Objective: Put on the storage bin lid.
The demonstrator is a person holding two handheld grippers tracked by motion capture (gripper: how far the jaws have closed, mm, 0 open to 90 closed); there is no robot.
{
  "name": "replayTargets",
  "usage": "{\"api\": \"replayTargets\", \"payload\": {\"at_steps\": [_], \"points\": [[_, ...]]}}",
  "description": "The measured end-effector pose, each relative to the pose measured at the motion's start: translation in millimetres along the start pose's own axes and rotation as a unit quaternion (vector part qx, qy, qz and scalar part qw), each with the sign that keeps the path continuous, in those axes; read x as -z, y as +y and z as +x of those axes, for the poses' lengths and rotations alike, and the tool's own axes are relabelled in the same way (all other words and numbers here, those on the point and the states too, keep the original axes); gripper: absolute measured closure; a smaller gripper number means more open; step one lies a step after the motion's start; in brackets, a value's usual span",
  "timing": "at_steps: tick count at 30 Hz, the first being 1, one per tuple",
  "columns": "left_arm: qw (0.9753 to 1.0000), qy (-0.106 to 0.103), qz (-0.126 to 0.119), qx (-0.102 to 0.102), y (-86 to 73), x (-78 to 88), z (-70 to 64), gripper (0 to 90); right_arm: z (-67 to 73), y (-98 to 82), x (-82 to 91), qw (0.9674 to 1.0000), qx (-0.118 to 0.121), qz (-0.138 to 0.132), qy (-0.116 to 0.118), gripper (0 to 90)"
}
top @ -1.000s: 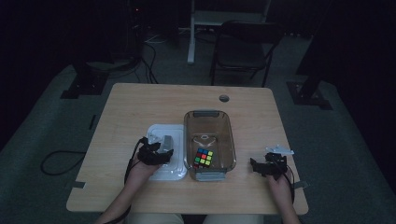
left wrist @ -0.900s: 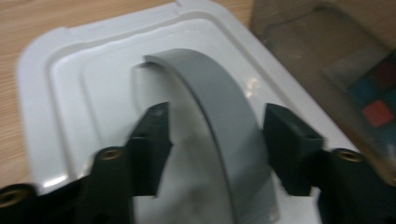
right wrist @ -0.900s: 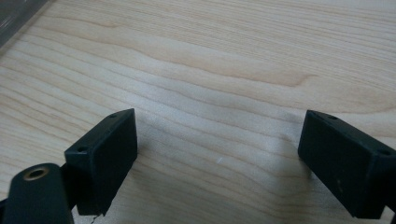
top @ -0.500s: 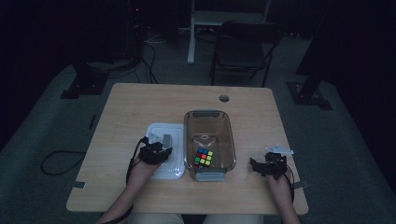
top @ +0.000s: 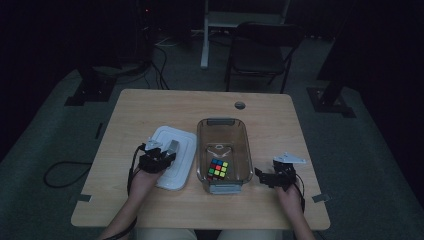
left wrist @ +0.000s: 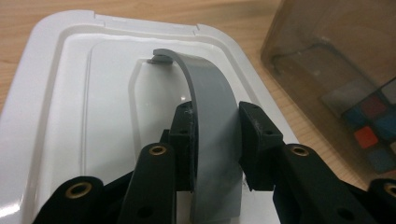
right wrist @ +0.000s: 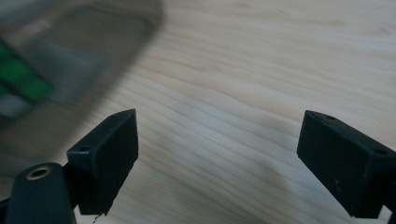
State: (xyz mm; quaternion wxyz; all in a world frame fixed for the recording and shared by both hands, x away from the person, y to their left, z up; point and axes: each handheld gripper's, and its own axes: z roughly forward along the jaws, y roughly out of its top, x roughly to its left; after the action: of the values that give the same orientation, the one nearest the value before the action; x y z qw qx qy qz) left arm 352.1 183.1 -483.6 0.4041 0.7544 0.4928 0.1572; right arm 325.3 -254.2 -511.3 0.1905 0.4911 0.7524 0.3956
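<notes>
White plastic lid (top: 172, 156) lies flat on the wooden table (top: 150, 112), at the left, just beside the clear container (top: 223, 150). Left gripper (left wrist: 215, 140) sits over the lid's near half, its jaws closed on the grey handle (left wrist: 212, 116) that arches up from the lid's middle; both pads press the handle's sides. In the high view the left gripper (top: 156, 159) shows on the lid's near left part.

Centre: the clear container stands open on the table, with a multicoloured puzzle cube (top: 218, 169) resting inside at its near end.

Right: the right gripper (right wrist: 217, 158) hangs above bare table near the container's near right corner, jaws spread wide, nothing between them. The high view places the right gripper (top: 272, 176) apart from the container wall.
</notes>
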Motion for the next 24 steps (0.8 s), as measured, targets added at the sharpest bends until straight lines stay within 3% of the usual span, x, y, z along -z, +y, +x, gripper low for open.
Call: {"api": "replayTargets", "payload": {"at_steps": [4,13,18,24], "points": [[1.0000,-0.001,-0.008,0.005,3.2,7.5,4.9,70.1,8.9,2.4,-0.5,0.9997,0.004,-0.013,0.021,12.5],[0.9995,-0.001,-0.028,0.016,10.3,26.2,13.3,70.2,21.9,-0.1,-8.0,0.9989,0.019,0.000,0.044,12.5],[0.9993,0.001,-0.033,0.020,12.0,33.6,17.0,70.3,28.8,0.0,-8.3,0.9985,0.032,-0.003,0.045,12.7],[0.9989,-0.003,-0.043,0.017,16.7,43.1,18.1,70.3,31.7,-3.8,-8.4,0.9979,0.030,-0.002,0.057,12.7]]}}
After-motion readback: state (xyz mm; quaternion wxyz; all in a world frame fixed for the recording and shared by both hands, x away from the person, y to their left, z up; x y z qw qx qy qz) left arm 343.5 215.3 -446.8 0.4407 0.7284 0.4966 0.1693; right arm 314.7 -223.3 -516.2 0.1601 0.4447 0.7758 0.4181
